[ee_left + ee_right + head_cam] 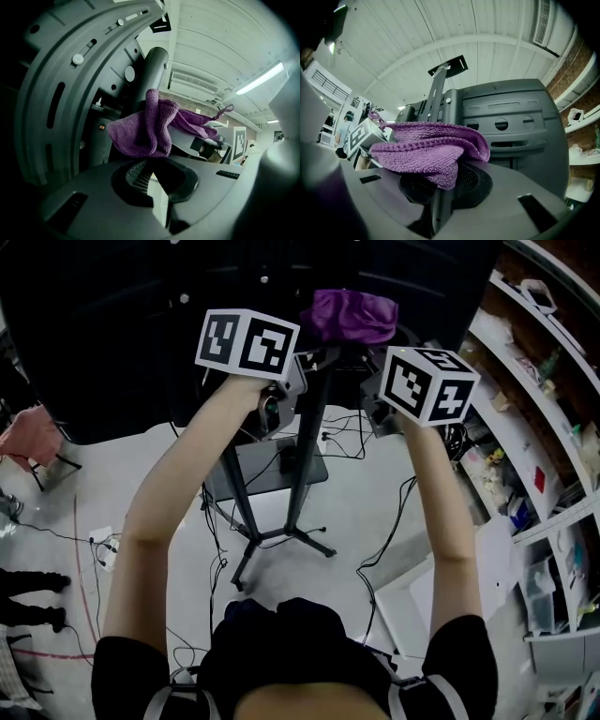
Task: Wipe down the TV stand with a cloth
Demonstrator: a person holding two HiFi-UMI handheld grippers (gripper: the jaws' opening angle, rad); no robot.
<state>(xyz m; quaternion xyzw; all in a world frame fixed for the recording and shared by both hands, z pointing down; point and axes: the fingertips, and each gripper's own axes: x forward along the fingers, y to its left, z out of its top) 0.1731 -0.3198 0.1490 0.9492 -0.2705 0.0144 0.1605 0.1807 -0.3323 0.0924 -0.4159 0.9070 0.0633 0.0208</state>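
Floor (pixel 159 460), far L: white power strip (pixel 101 545) lying on it. Next over, person's L arm (pixel 169 484) is stretched up, with the left gripper (pixel 157 157) held by the black back of the TV (pixel 112 324). Its jaws are pinched together on one end of the purple cloth (pixel 140 133). Fabric bunches just above the tips and runs off to the R toward the other tool. Behind the cloth in the left gripper view is the dark round post of the TV stand (pixel 151 70), w/ a curved grey slotted panel (pixel 51 93) to its L.

Centre, head view: the stand's post drops to splayed legs on the pale floor, w/ a small grey shelf (pixel 272 465) partway down. Black cables (pixel 384 549) loop round the base. Cloth sits bunched at the top of the post, btwn the two tools. Can't tell if it's touching the post or just in front of it.

R side: right gripper (pixel 446 185) is up at abt the same height, jaws closed on the cloth's other end. A folded corner hangs down btwn the pads, w/ the rest heaped over the tips. Grey housing (pixel 506 122) w/ round holes is just behind. Far R: white shelving (pixel 525 456) packed w/ small items.
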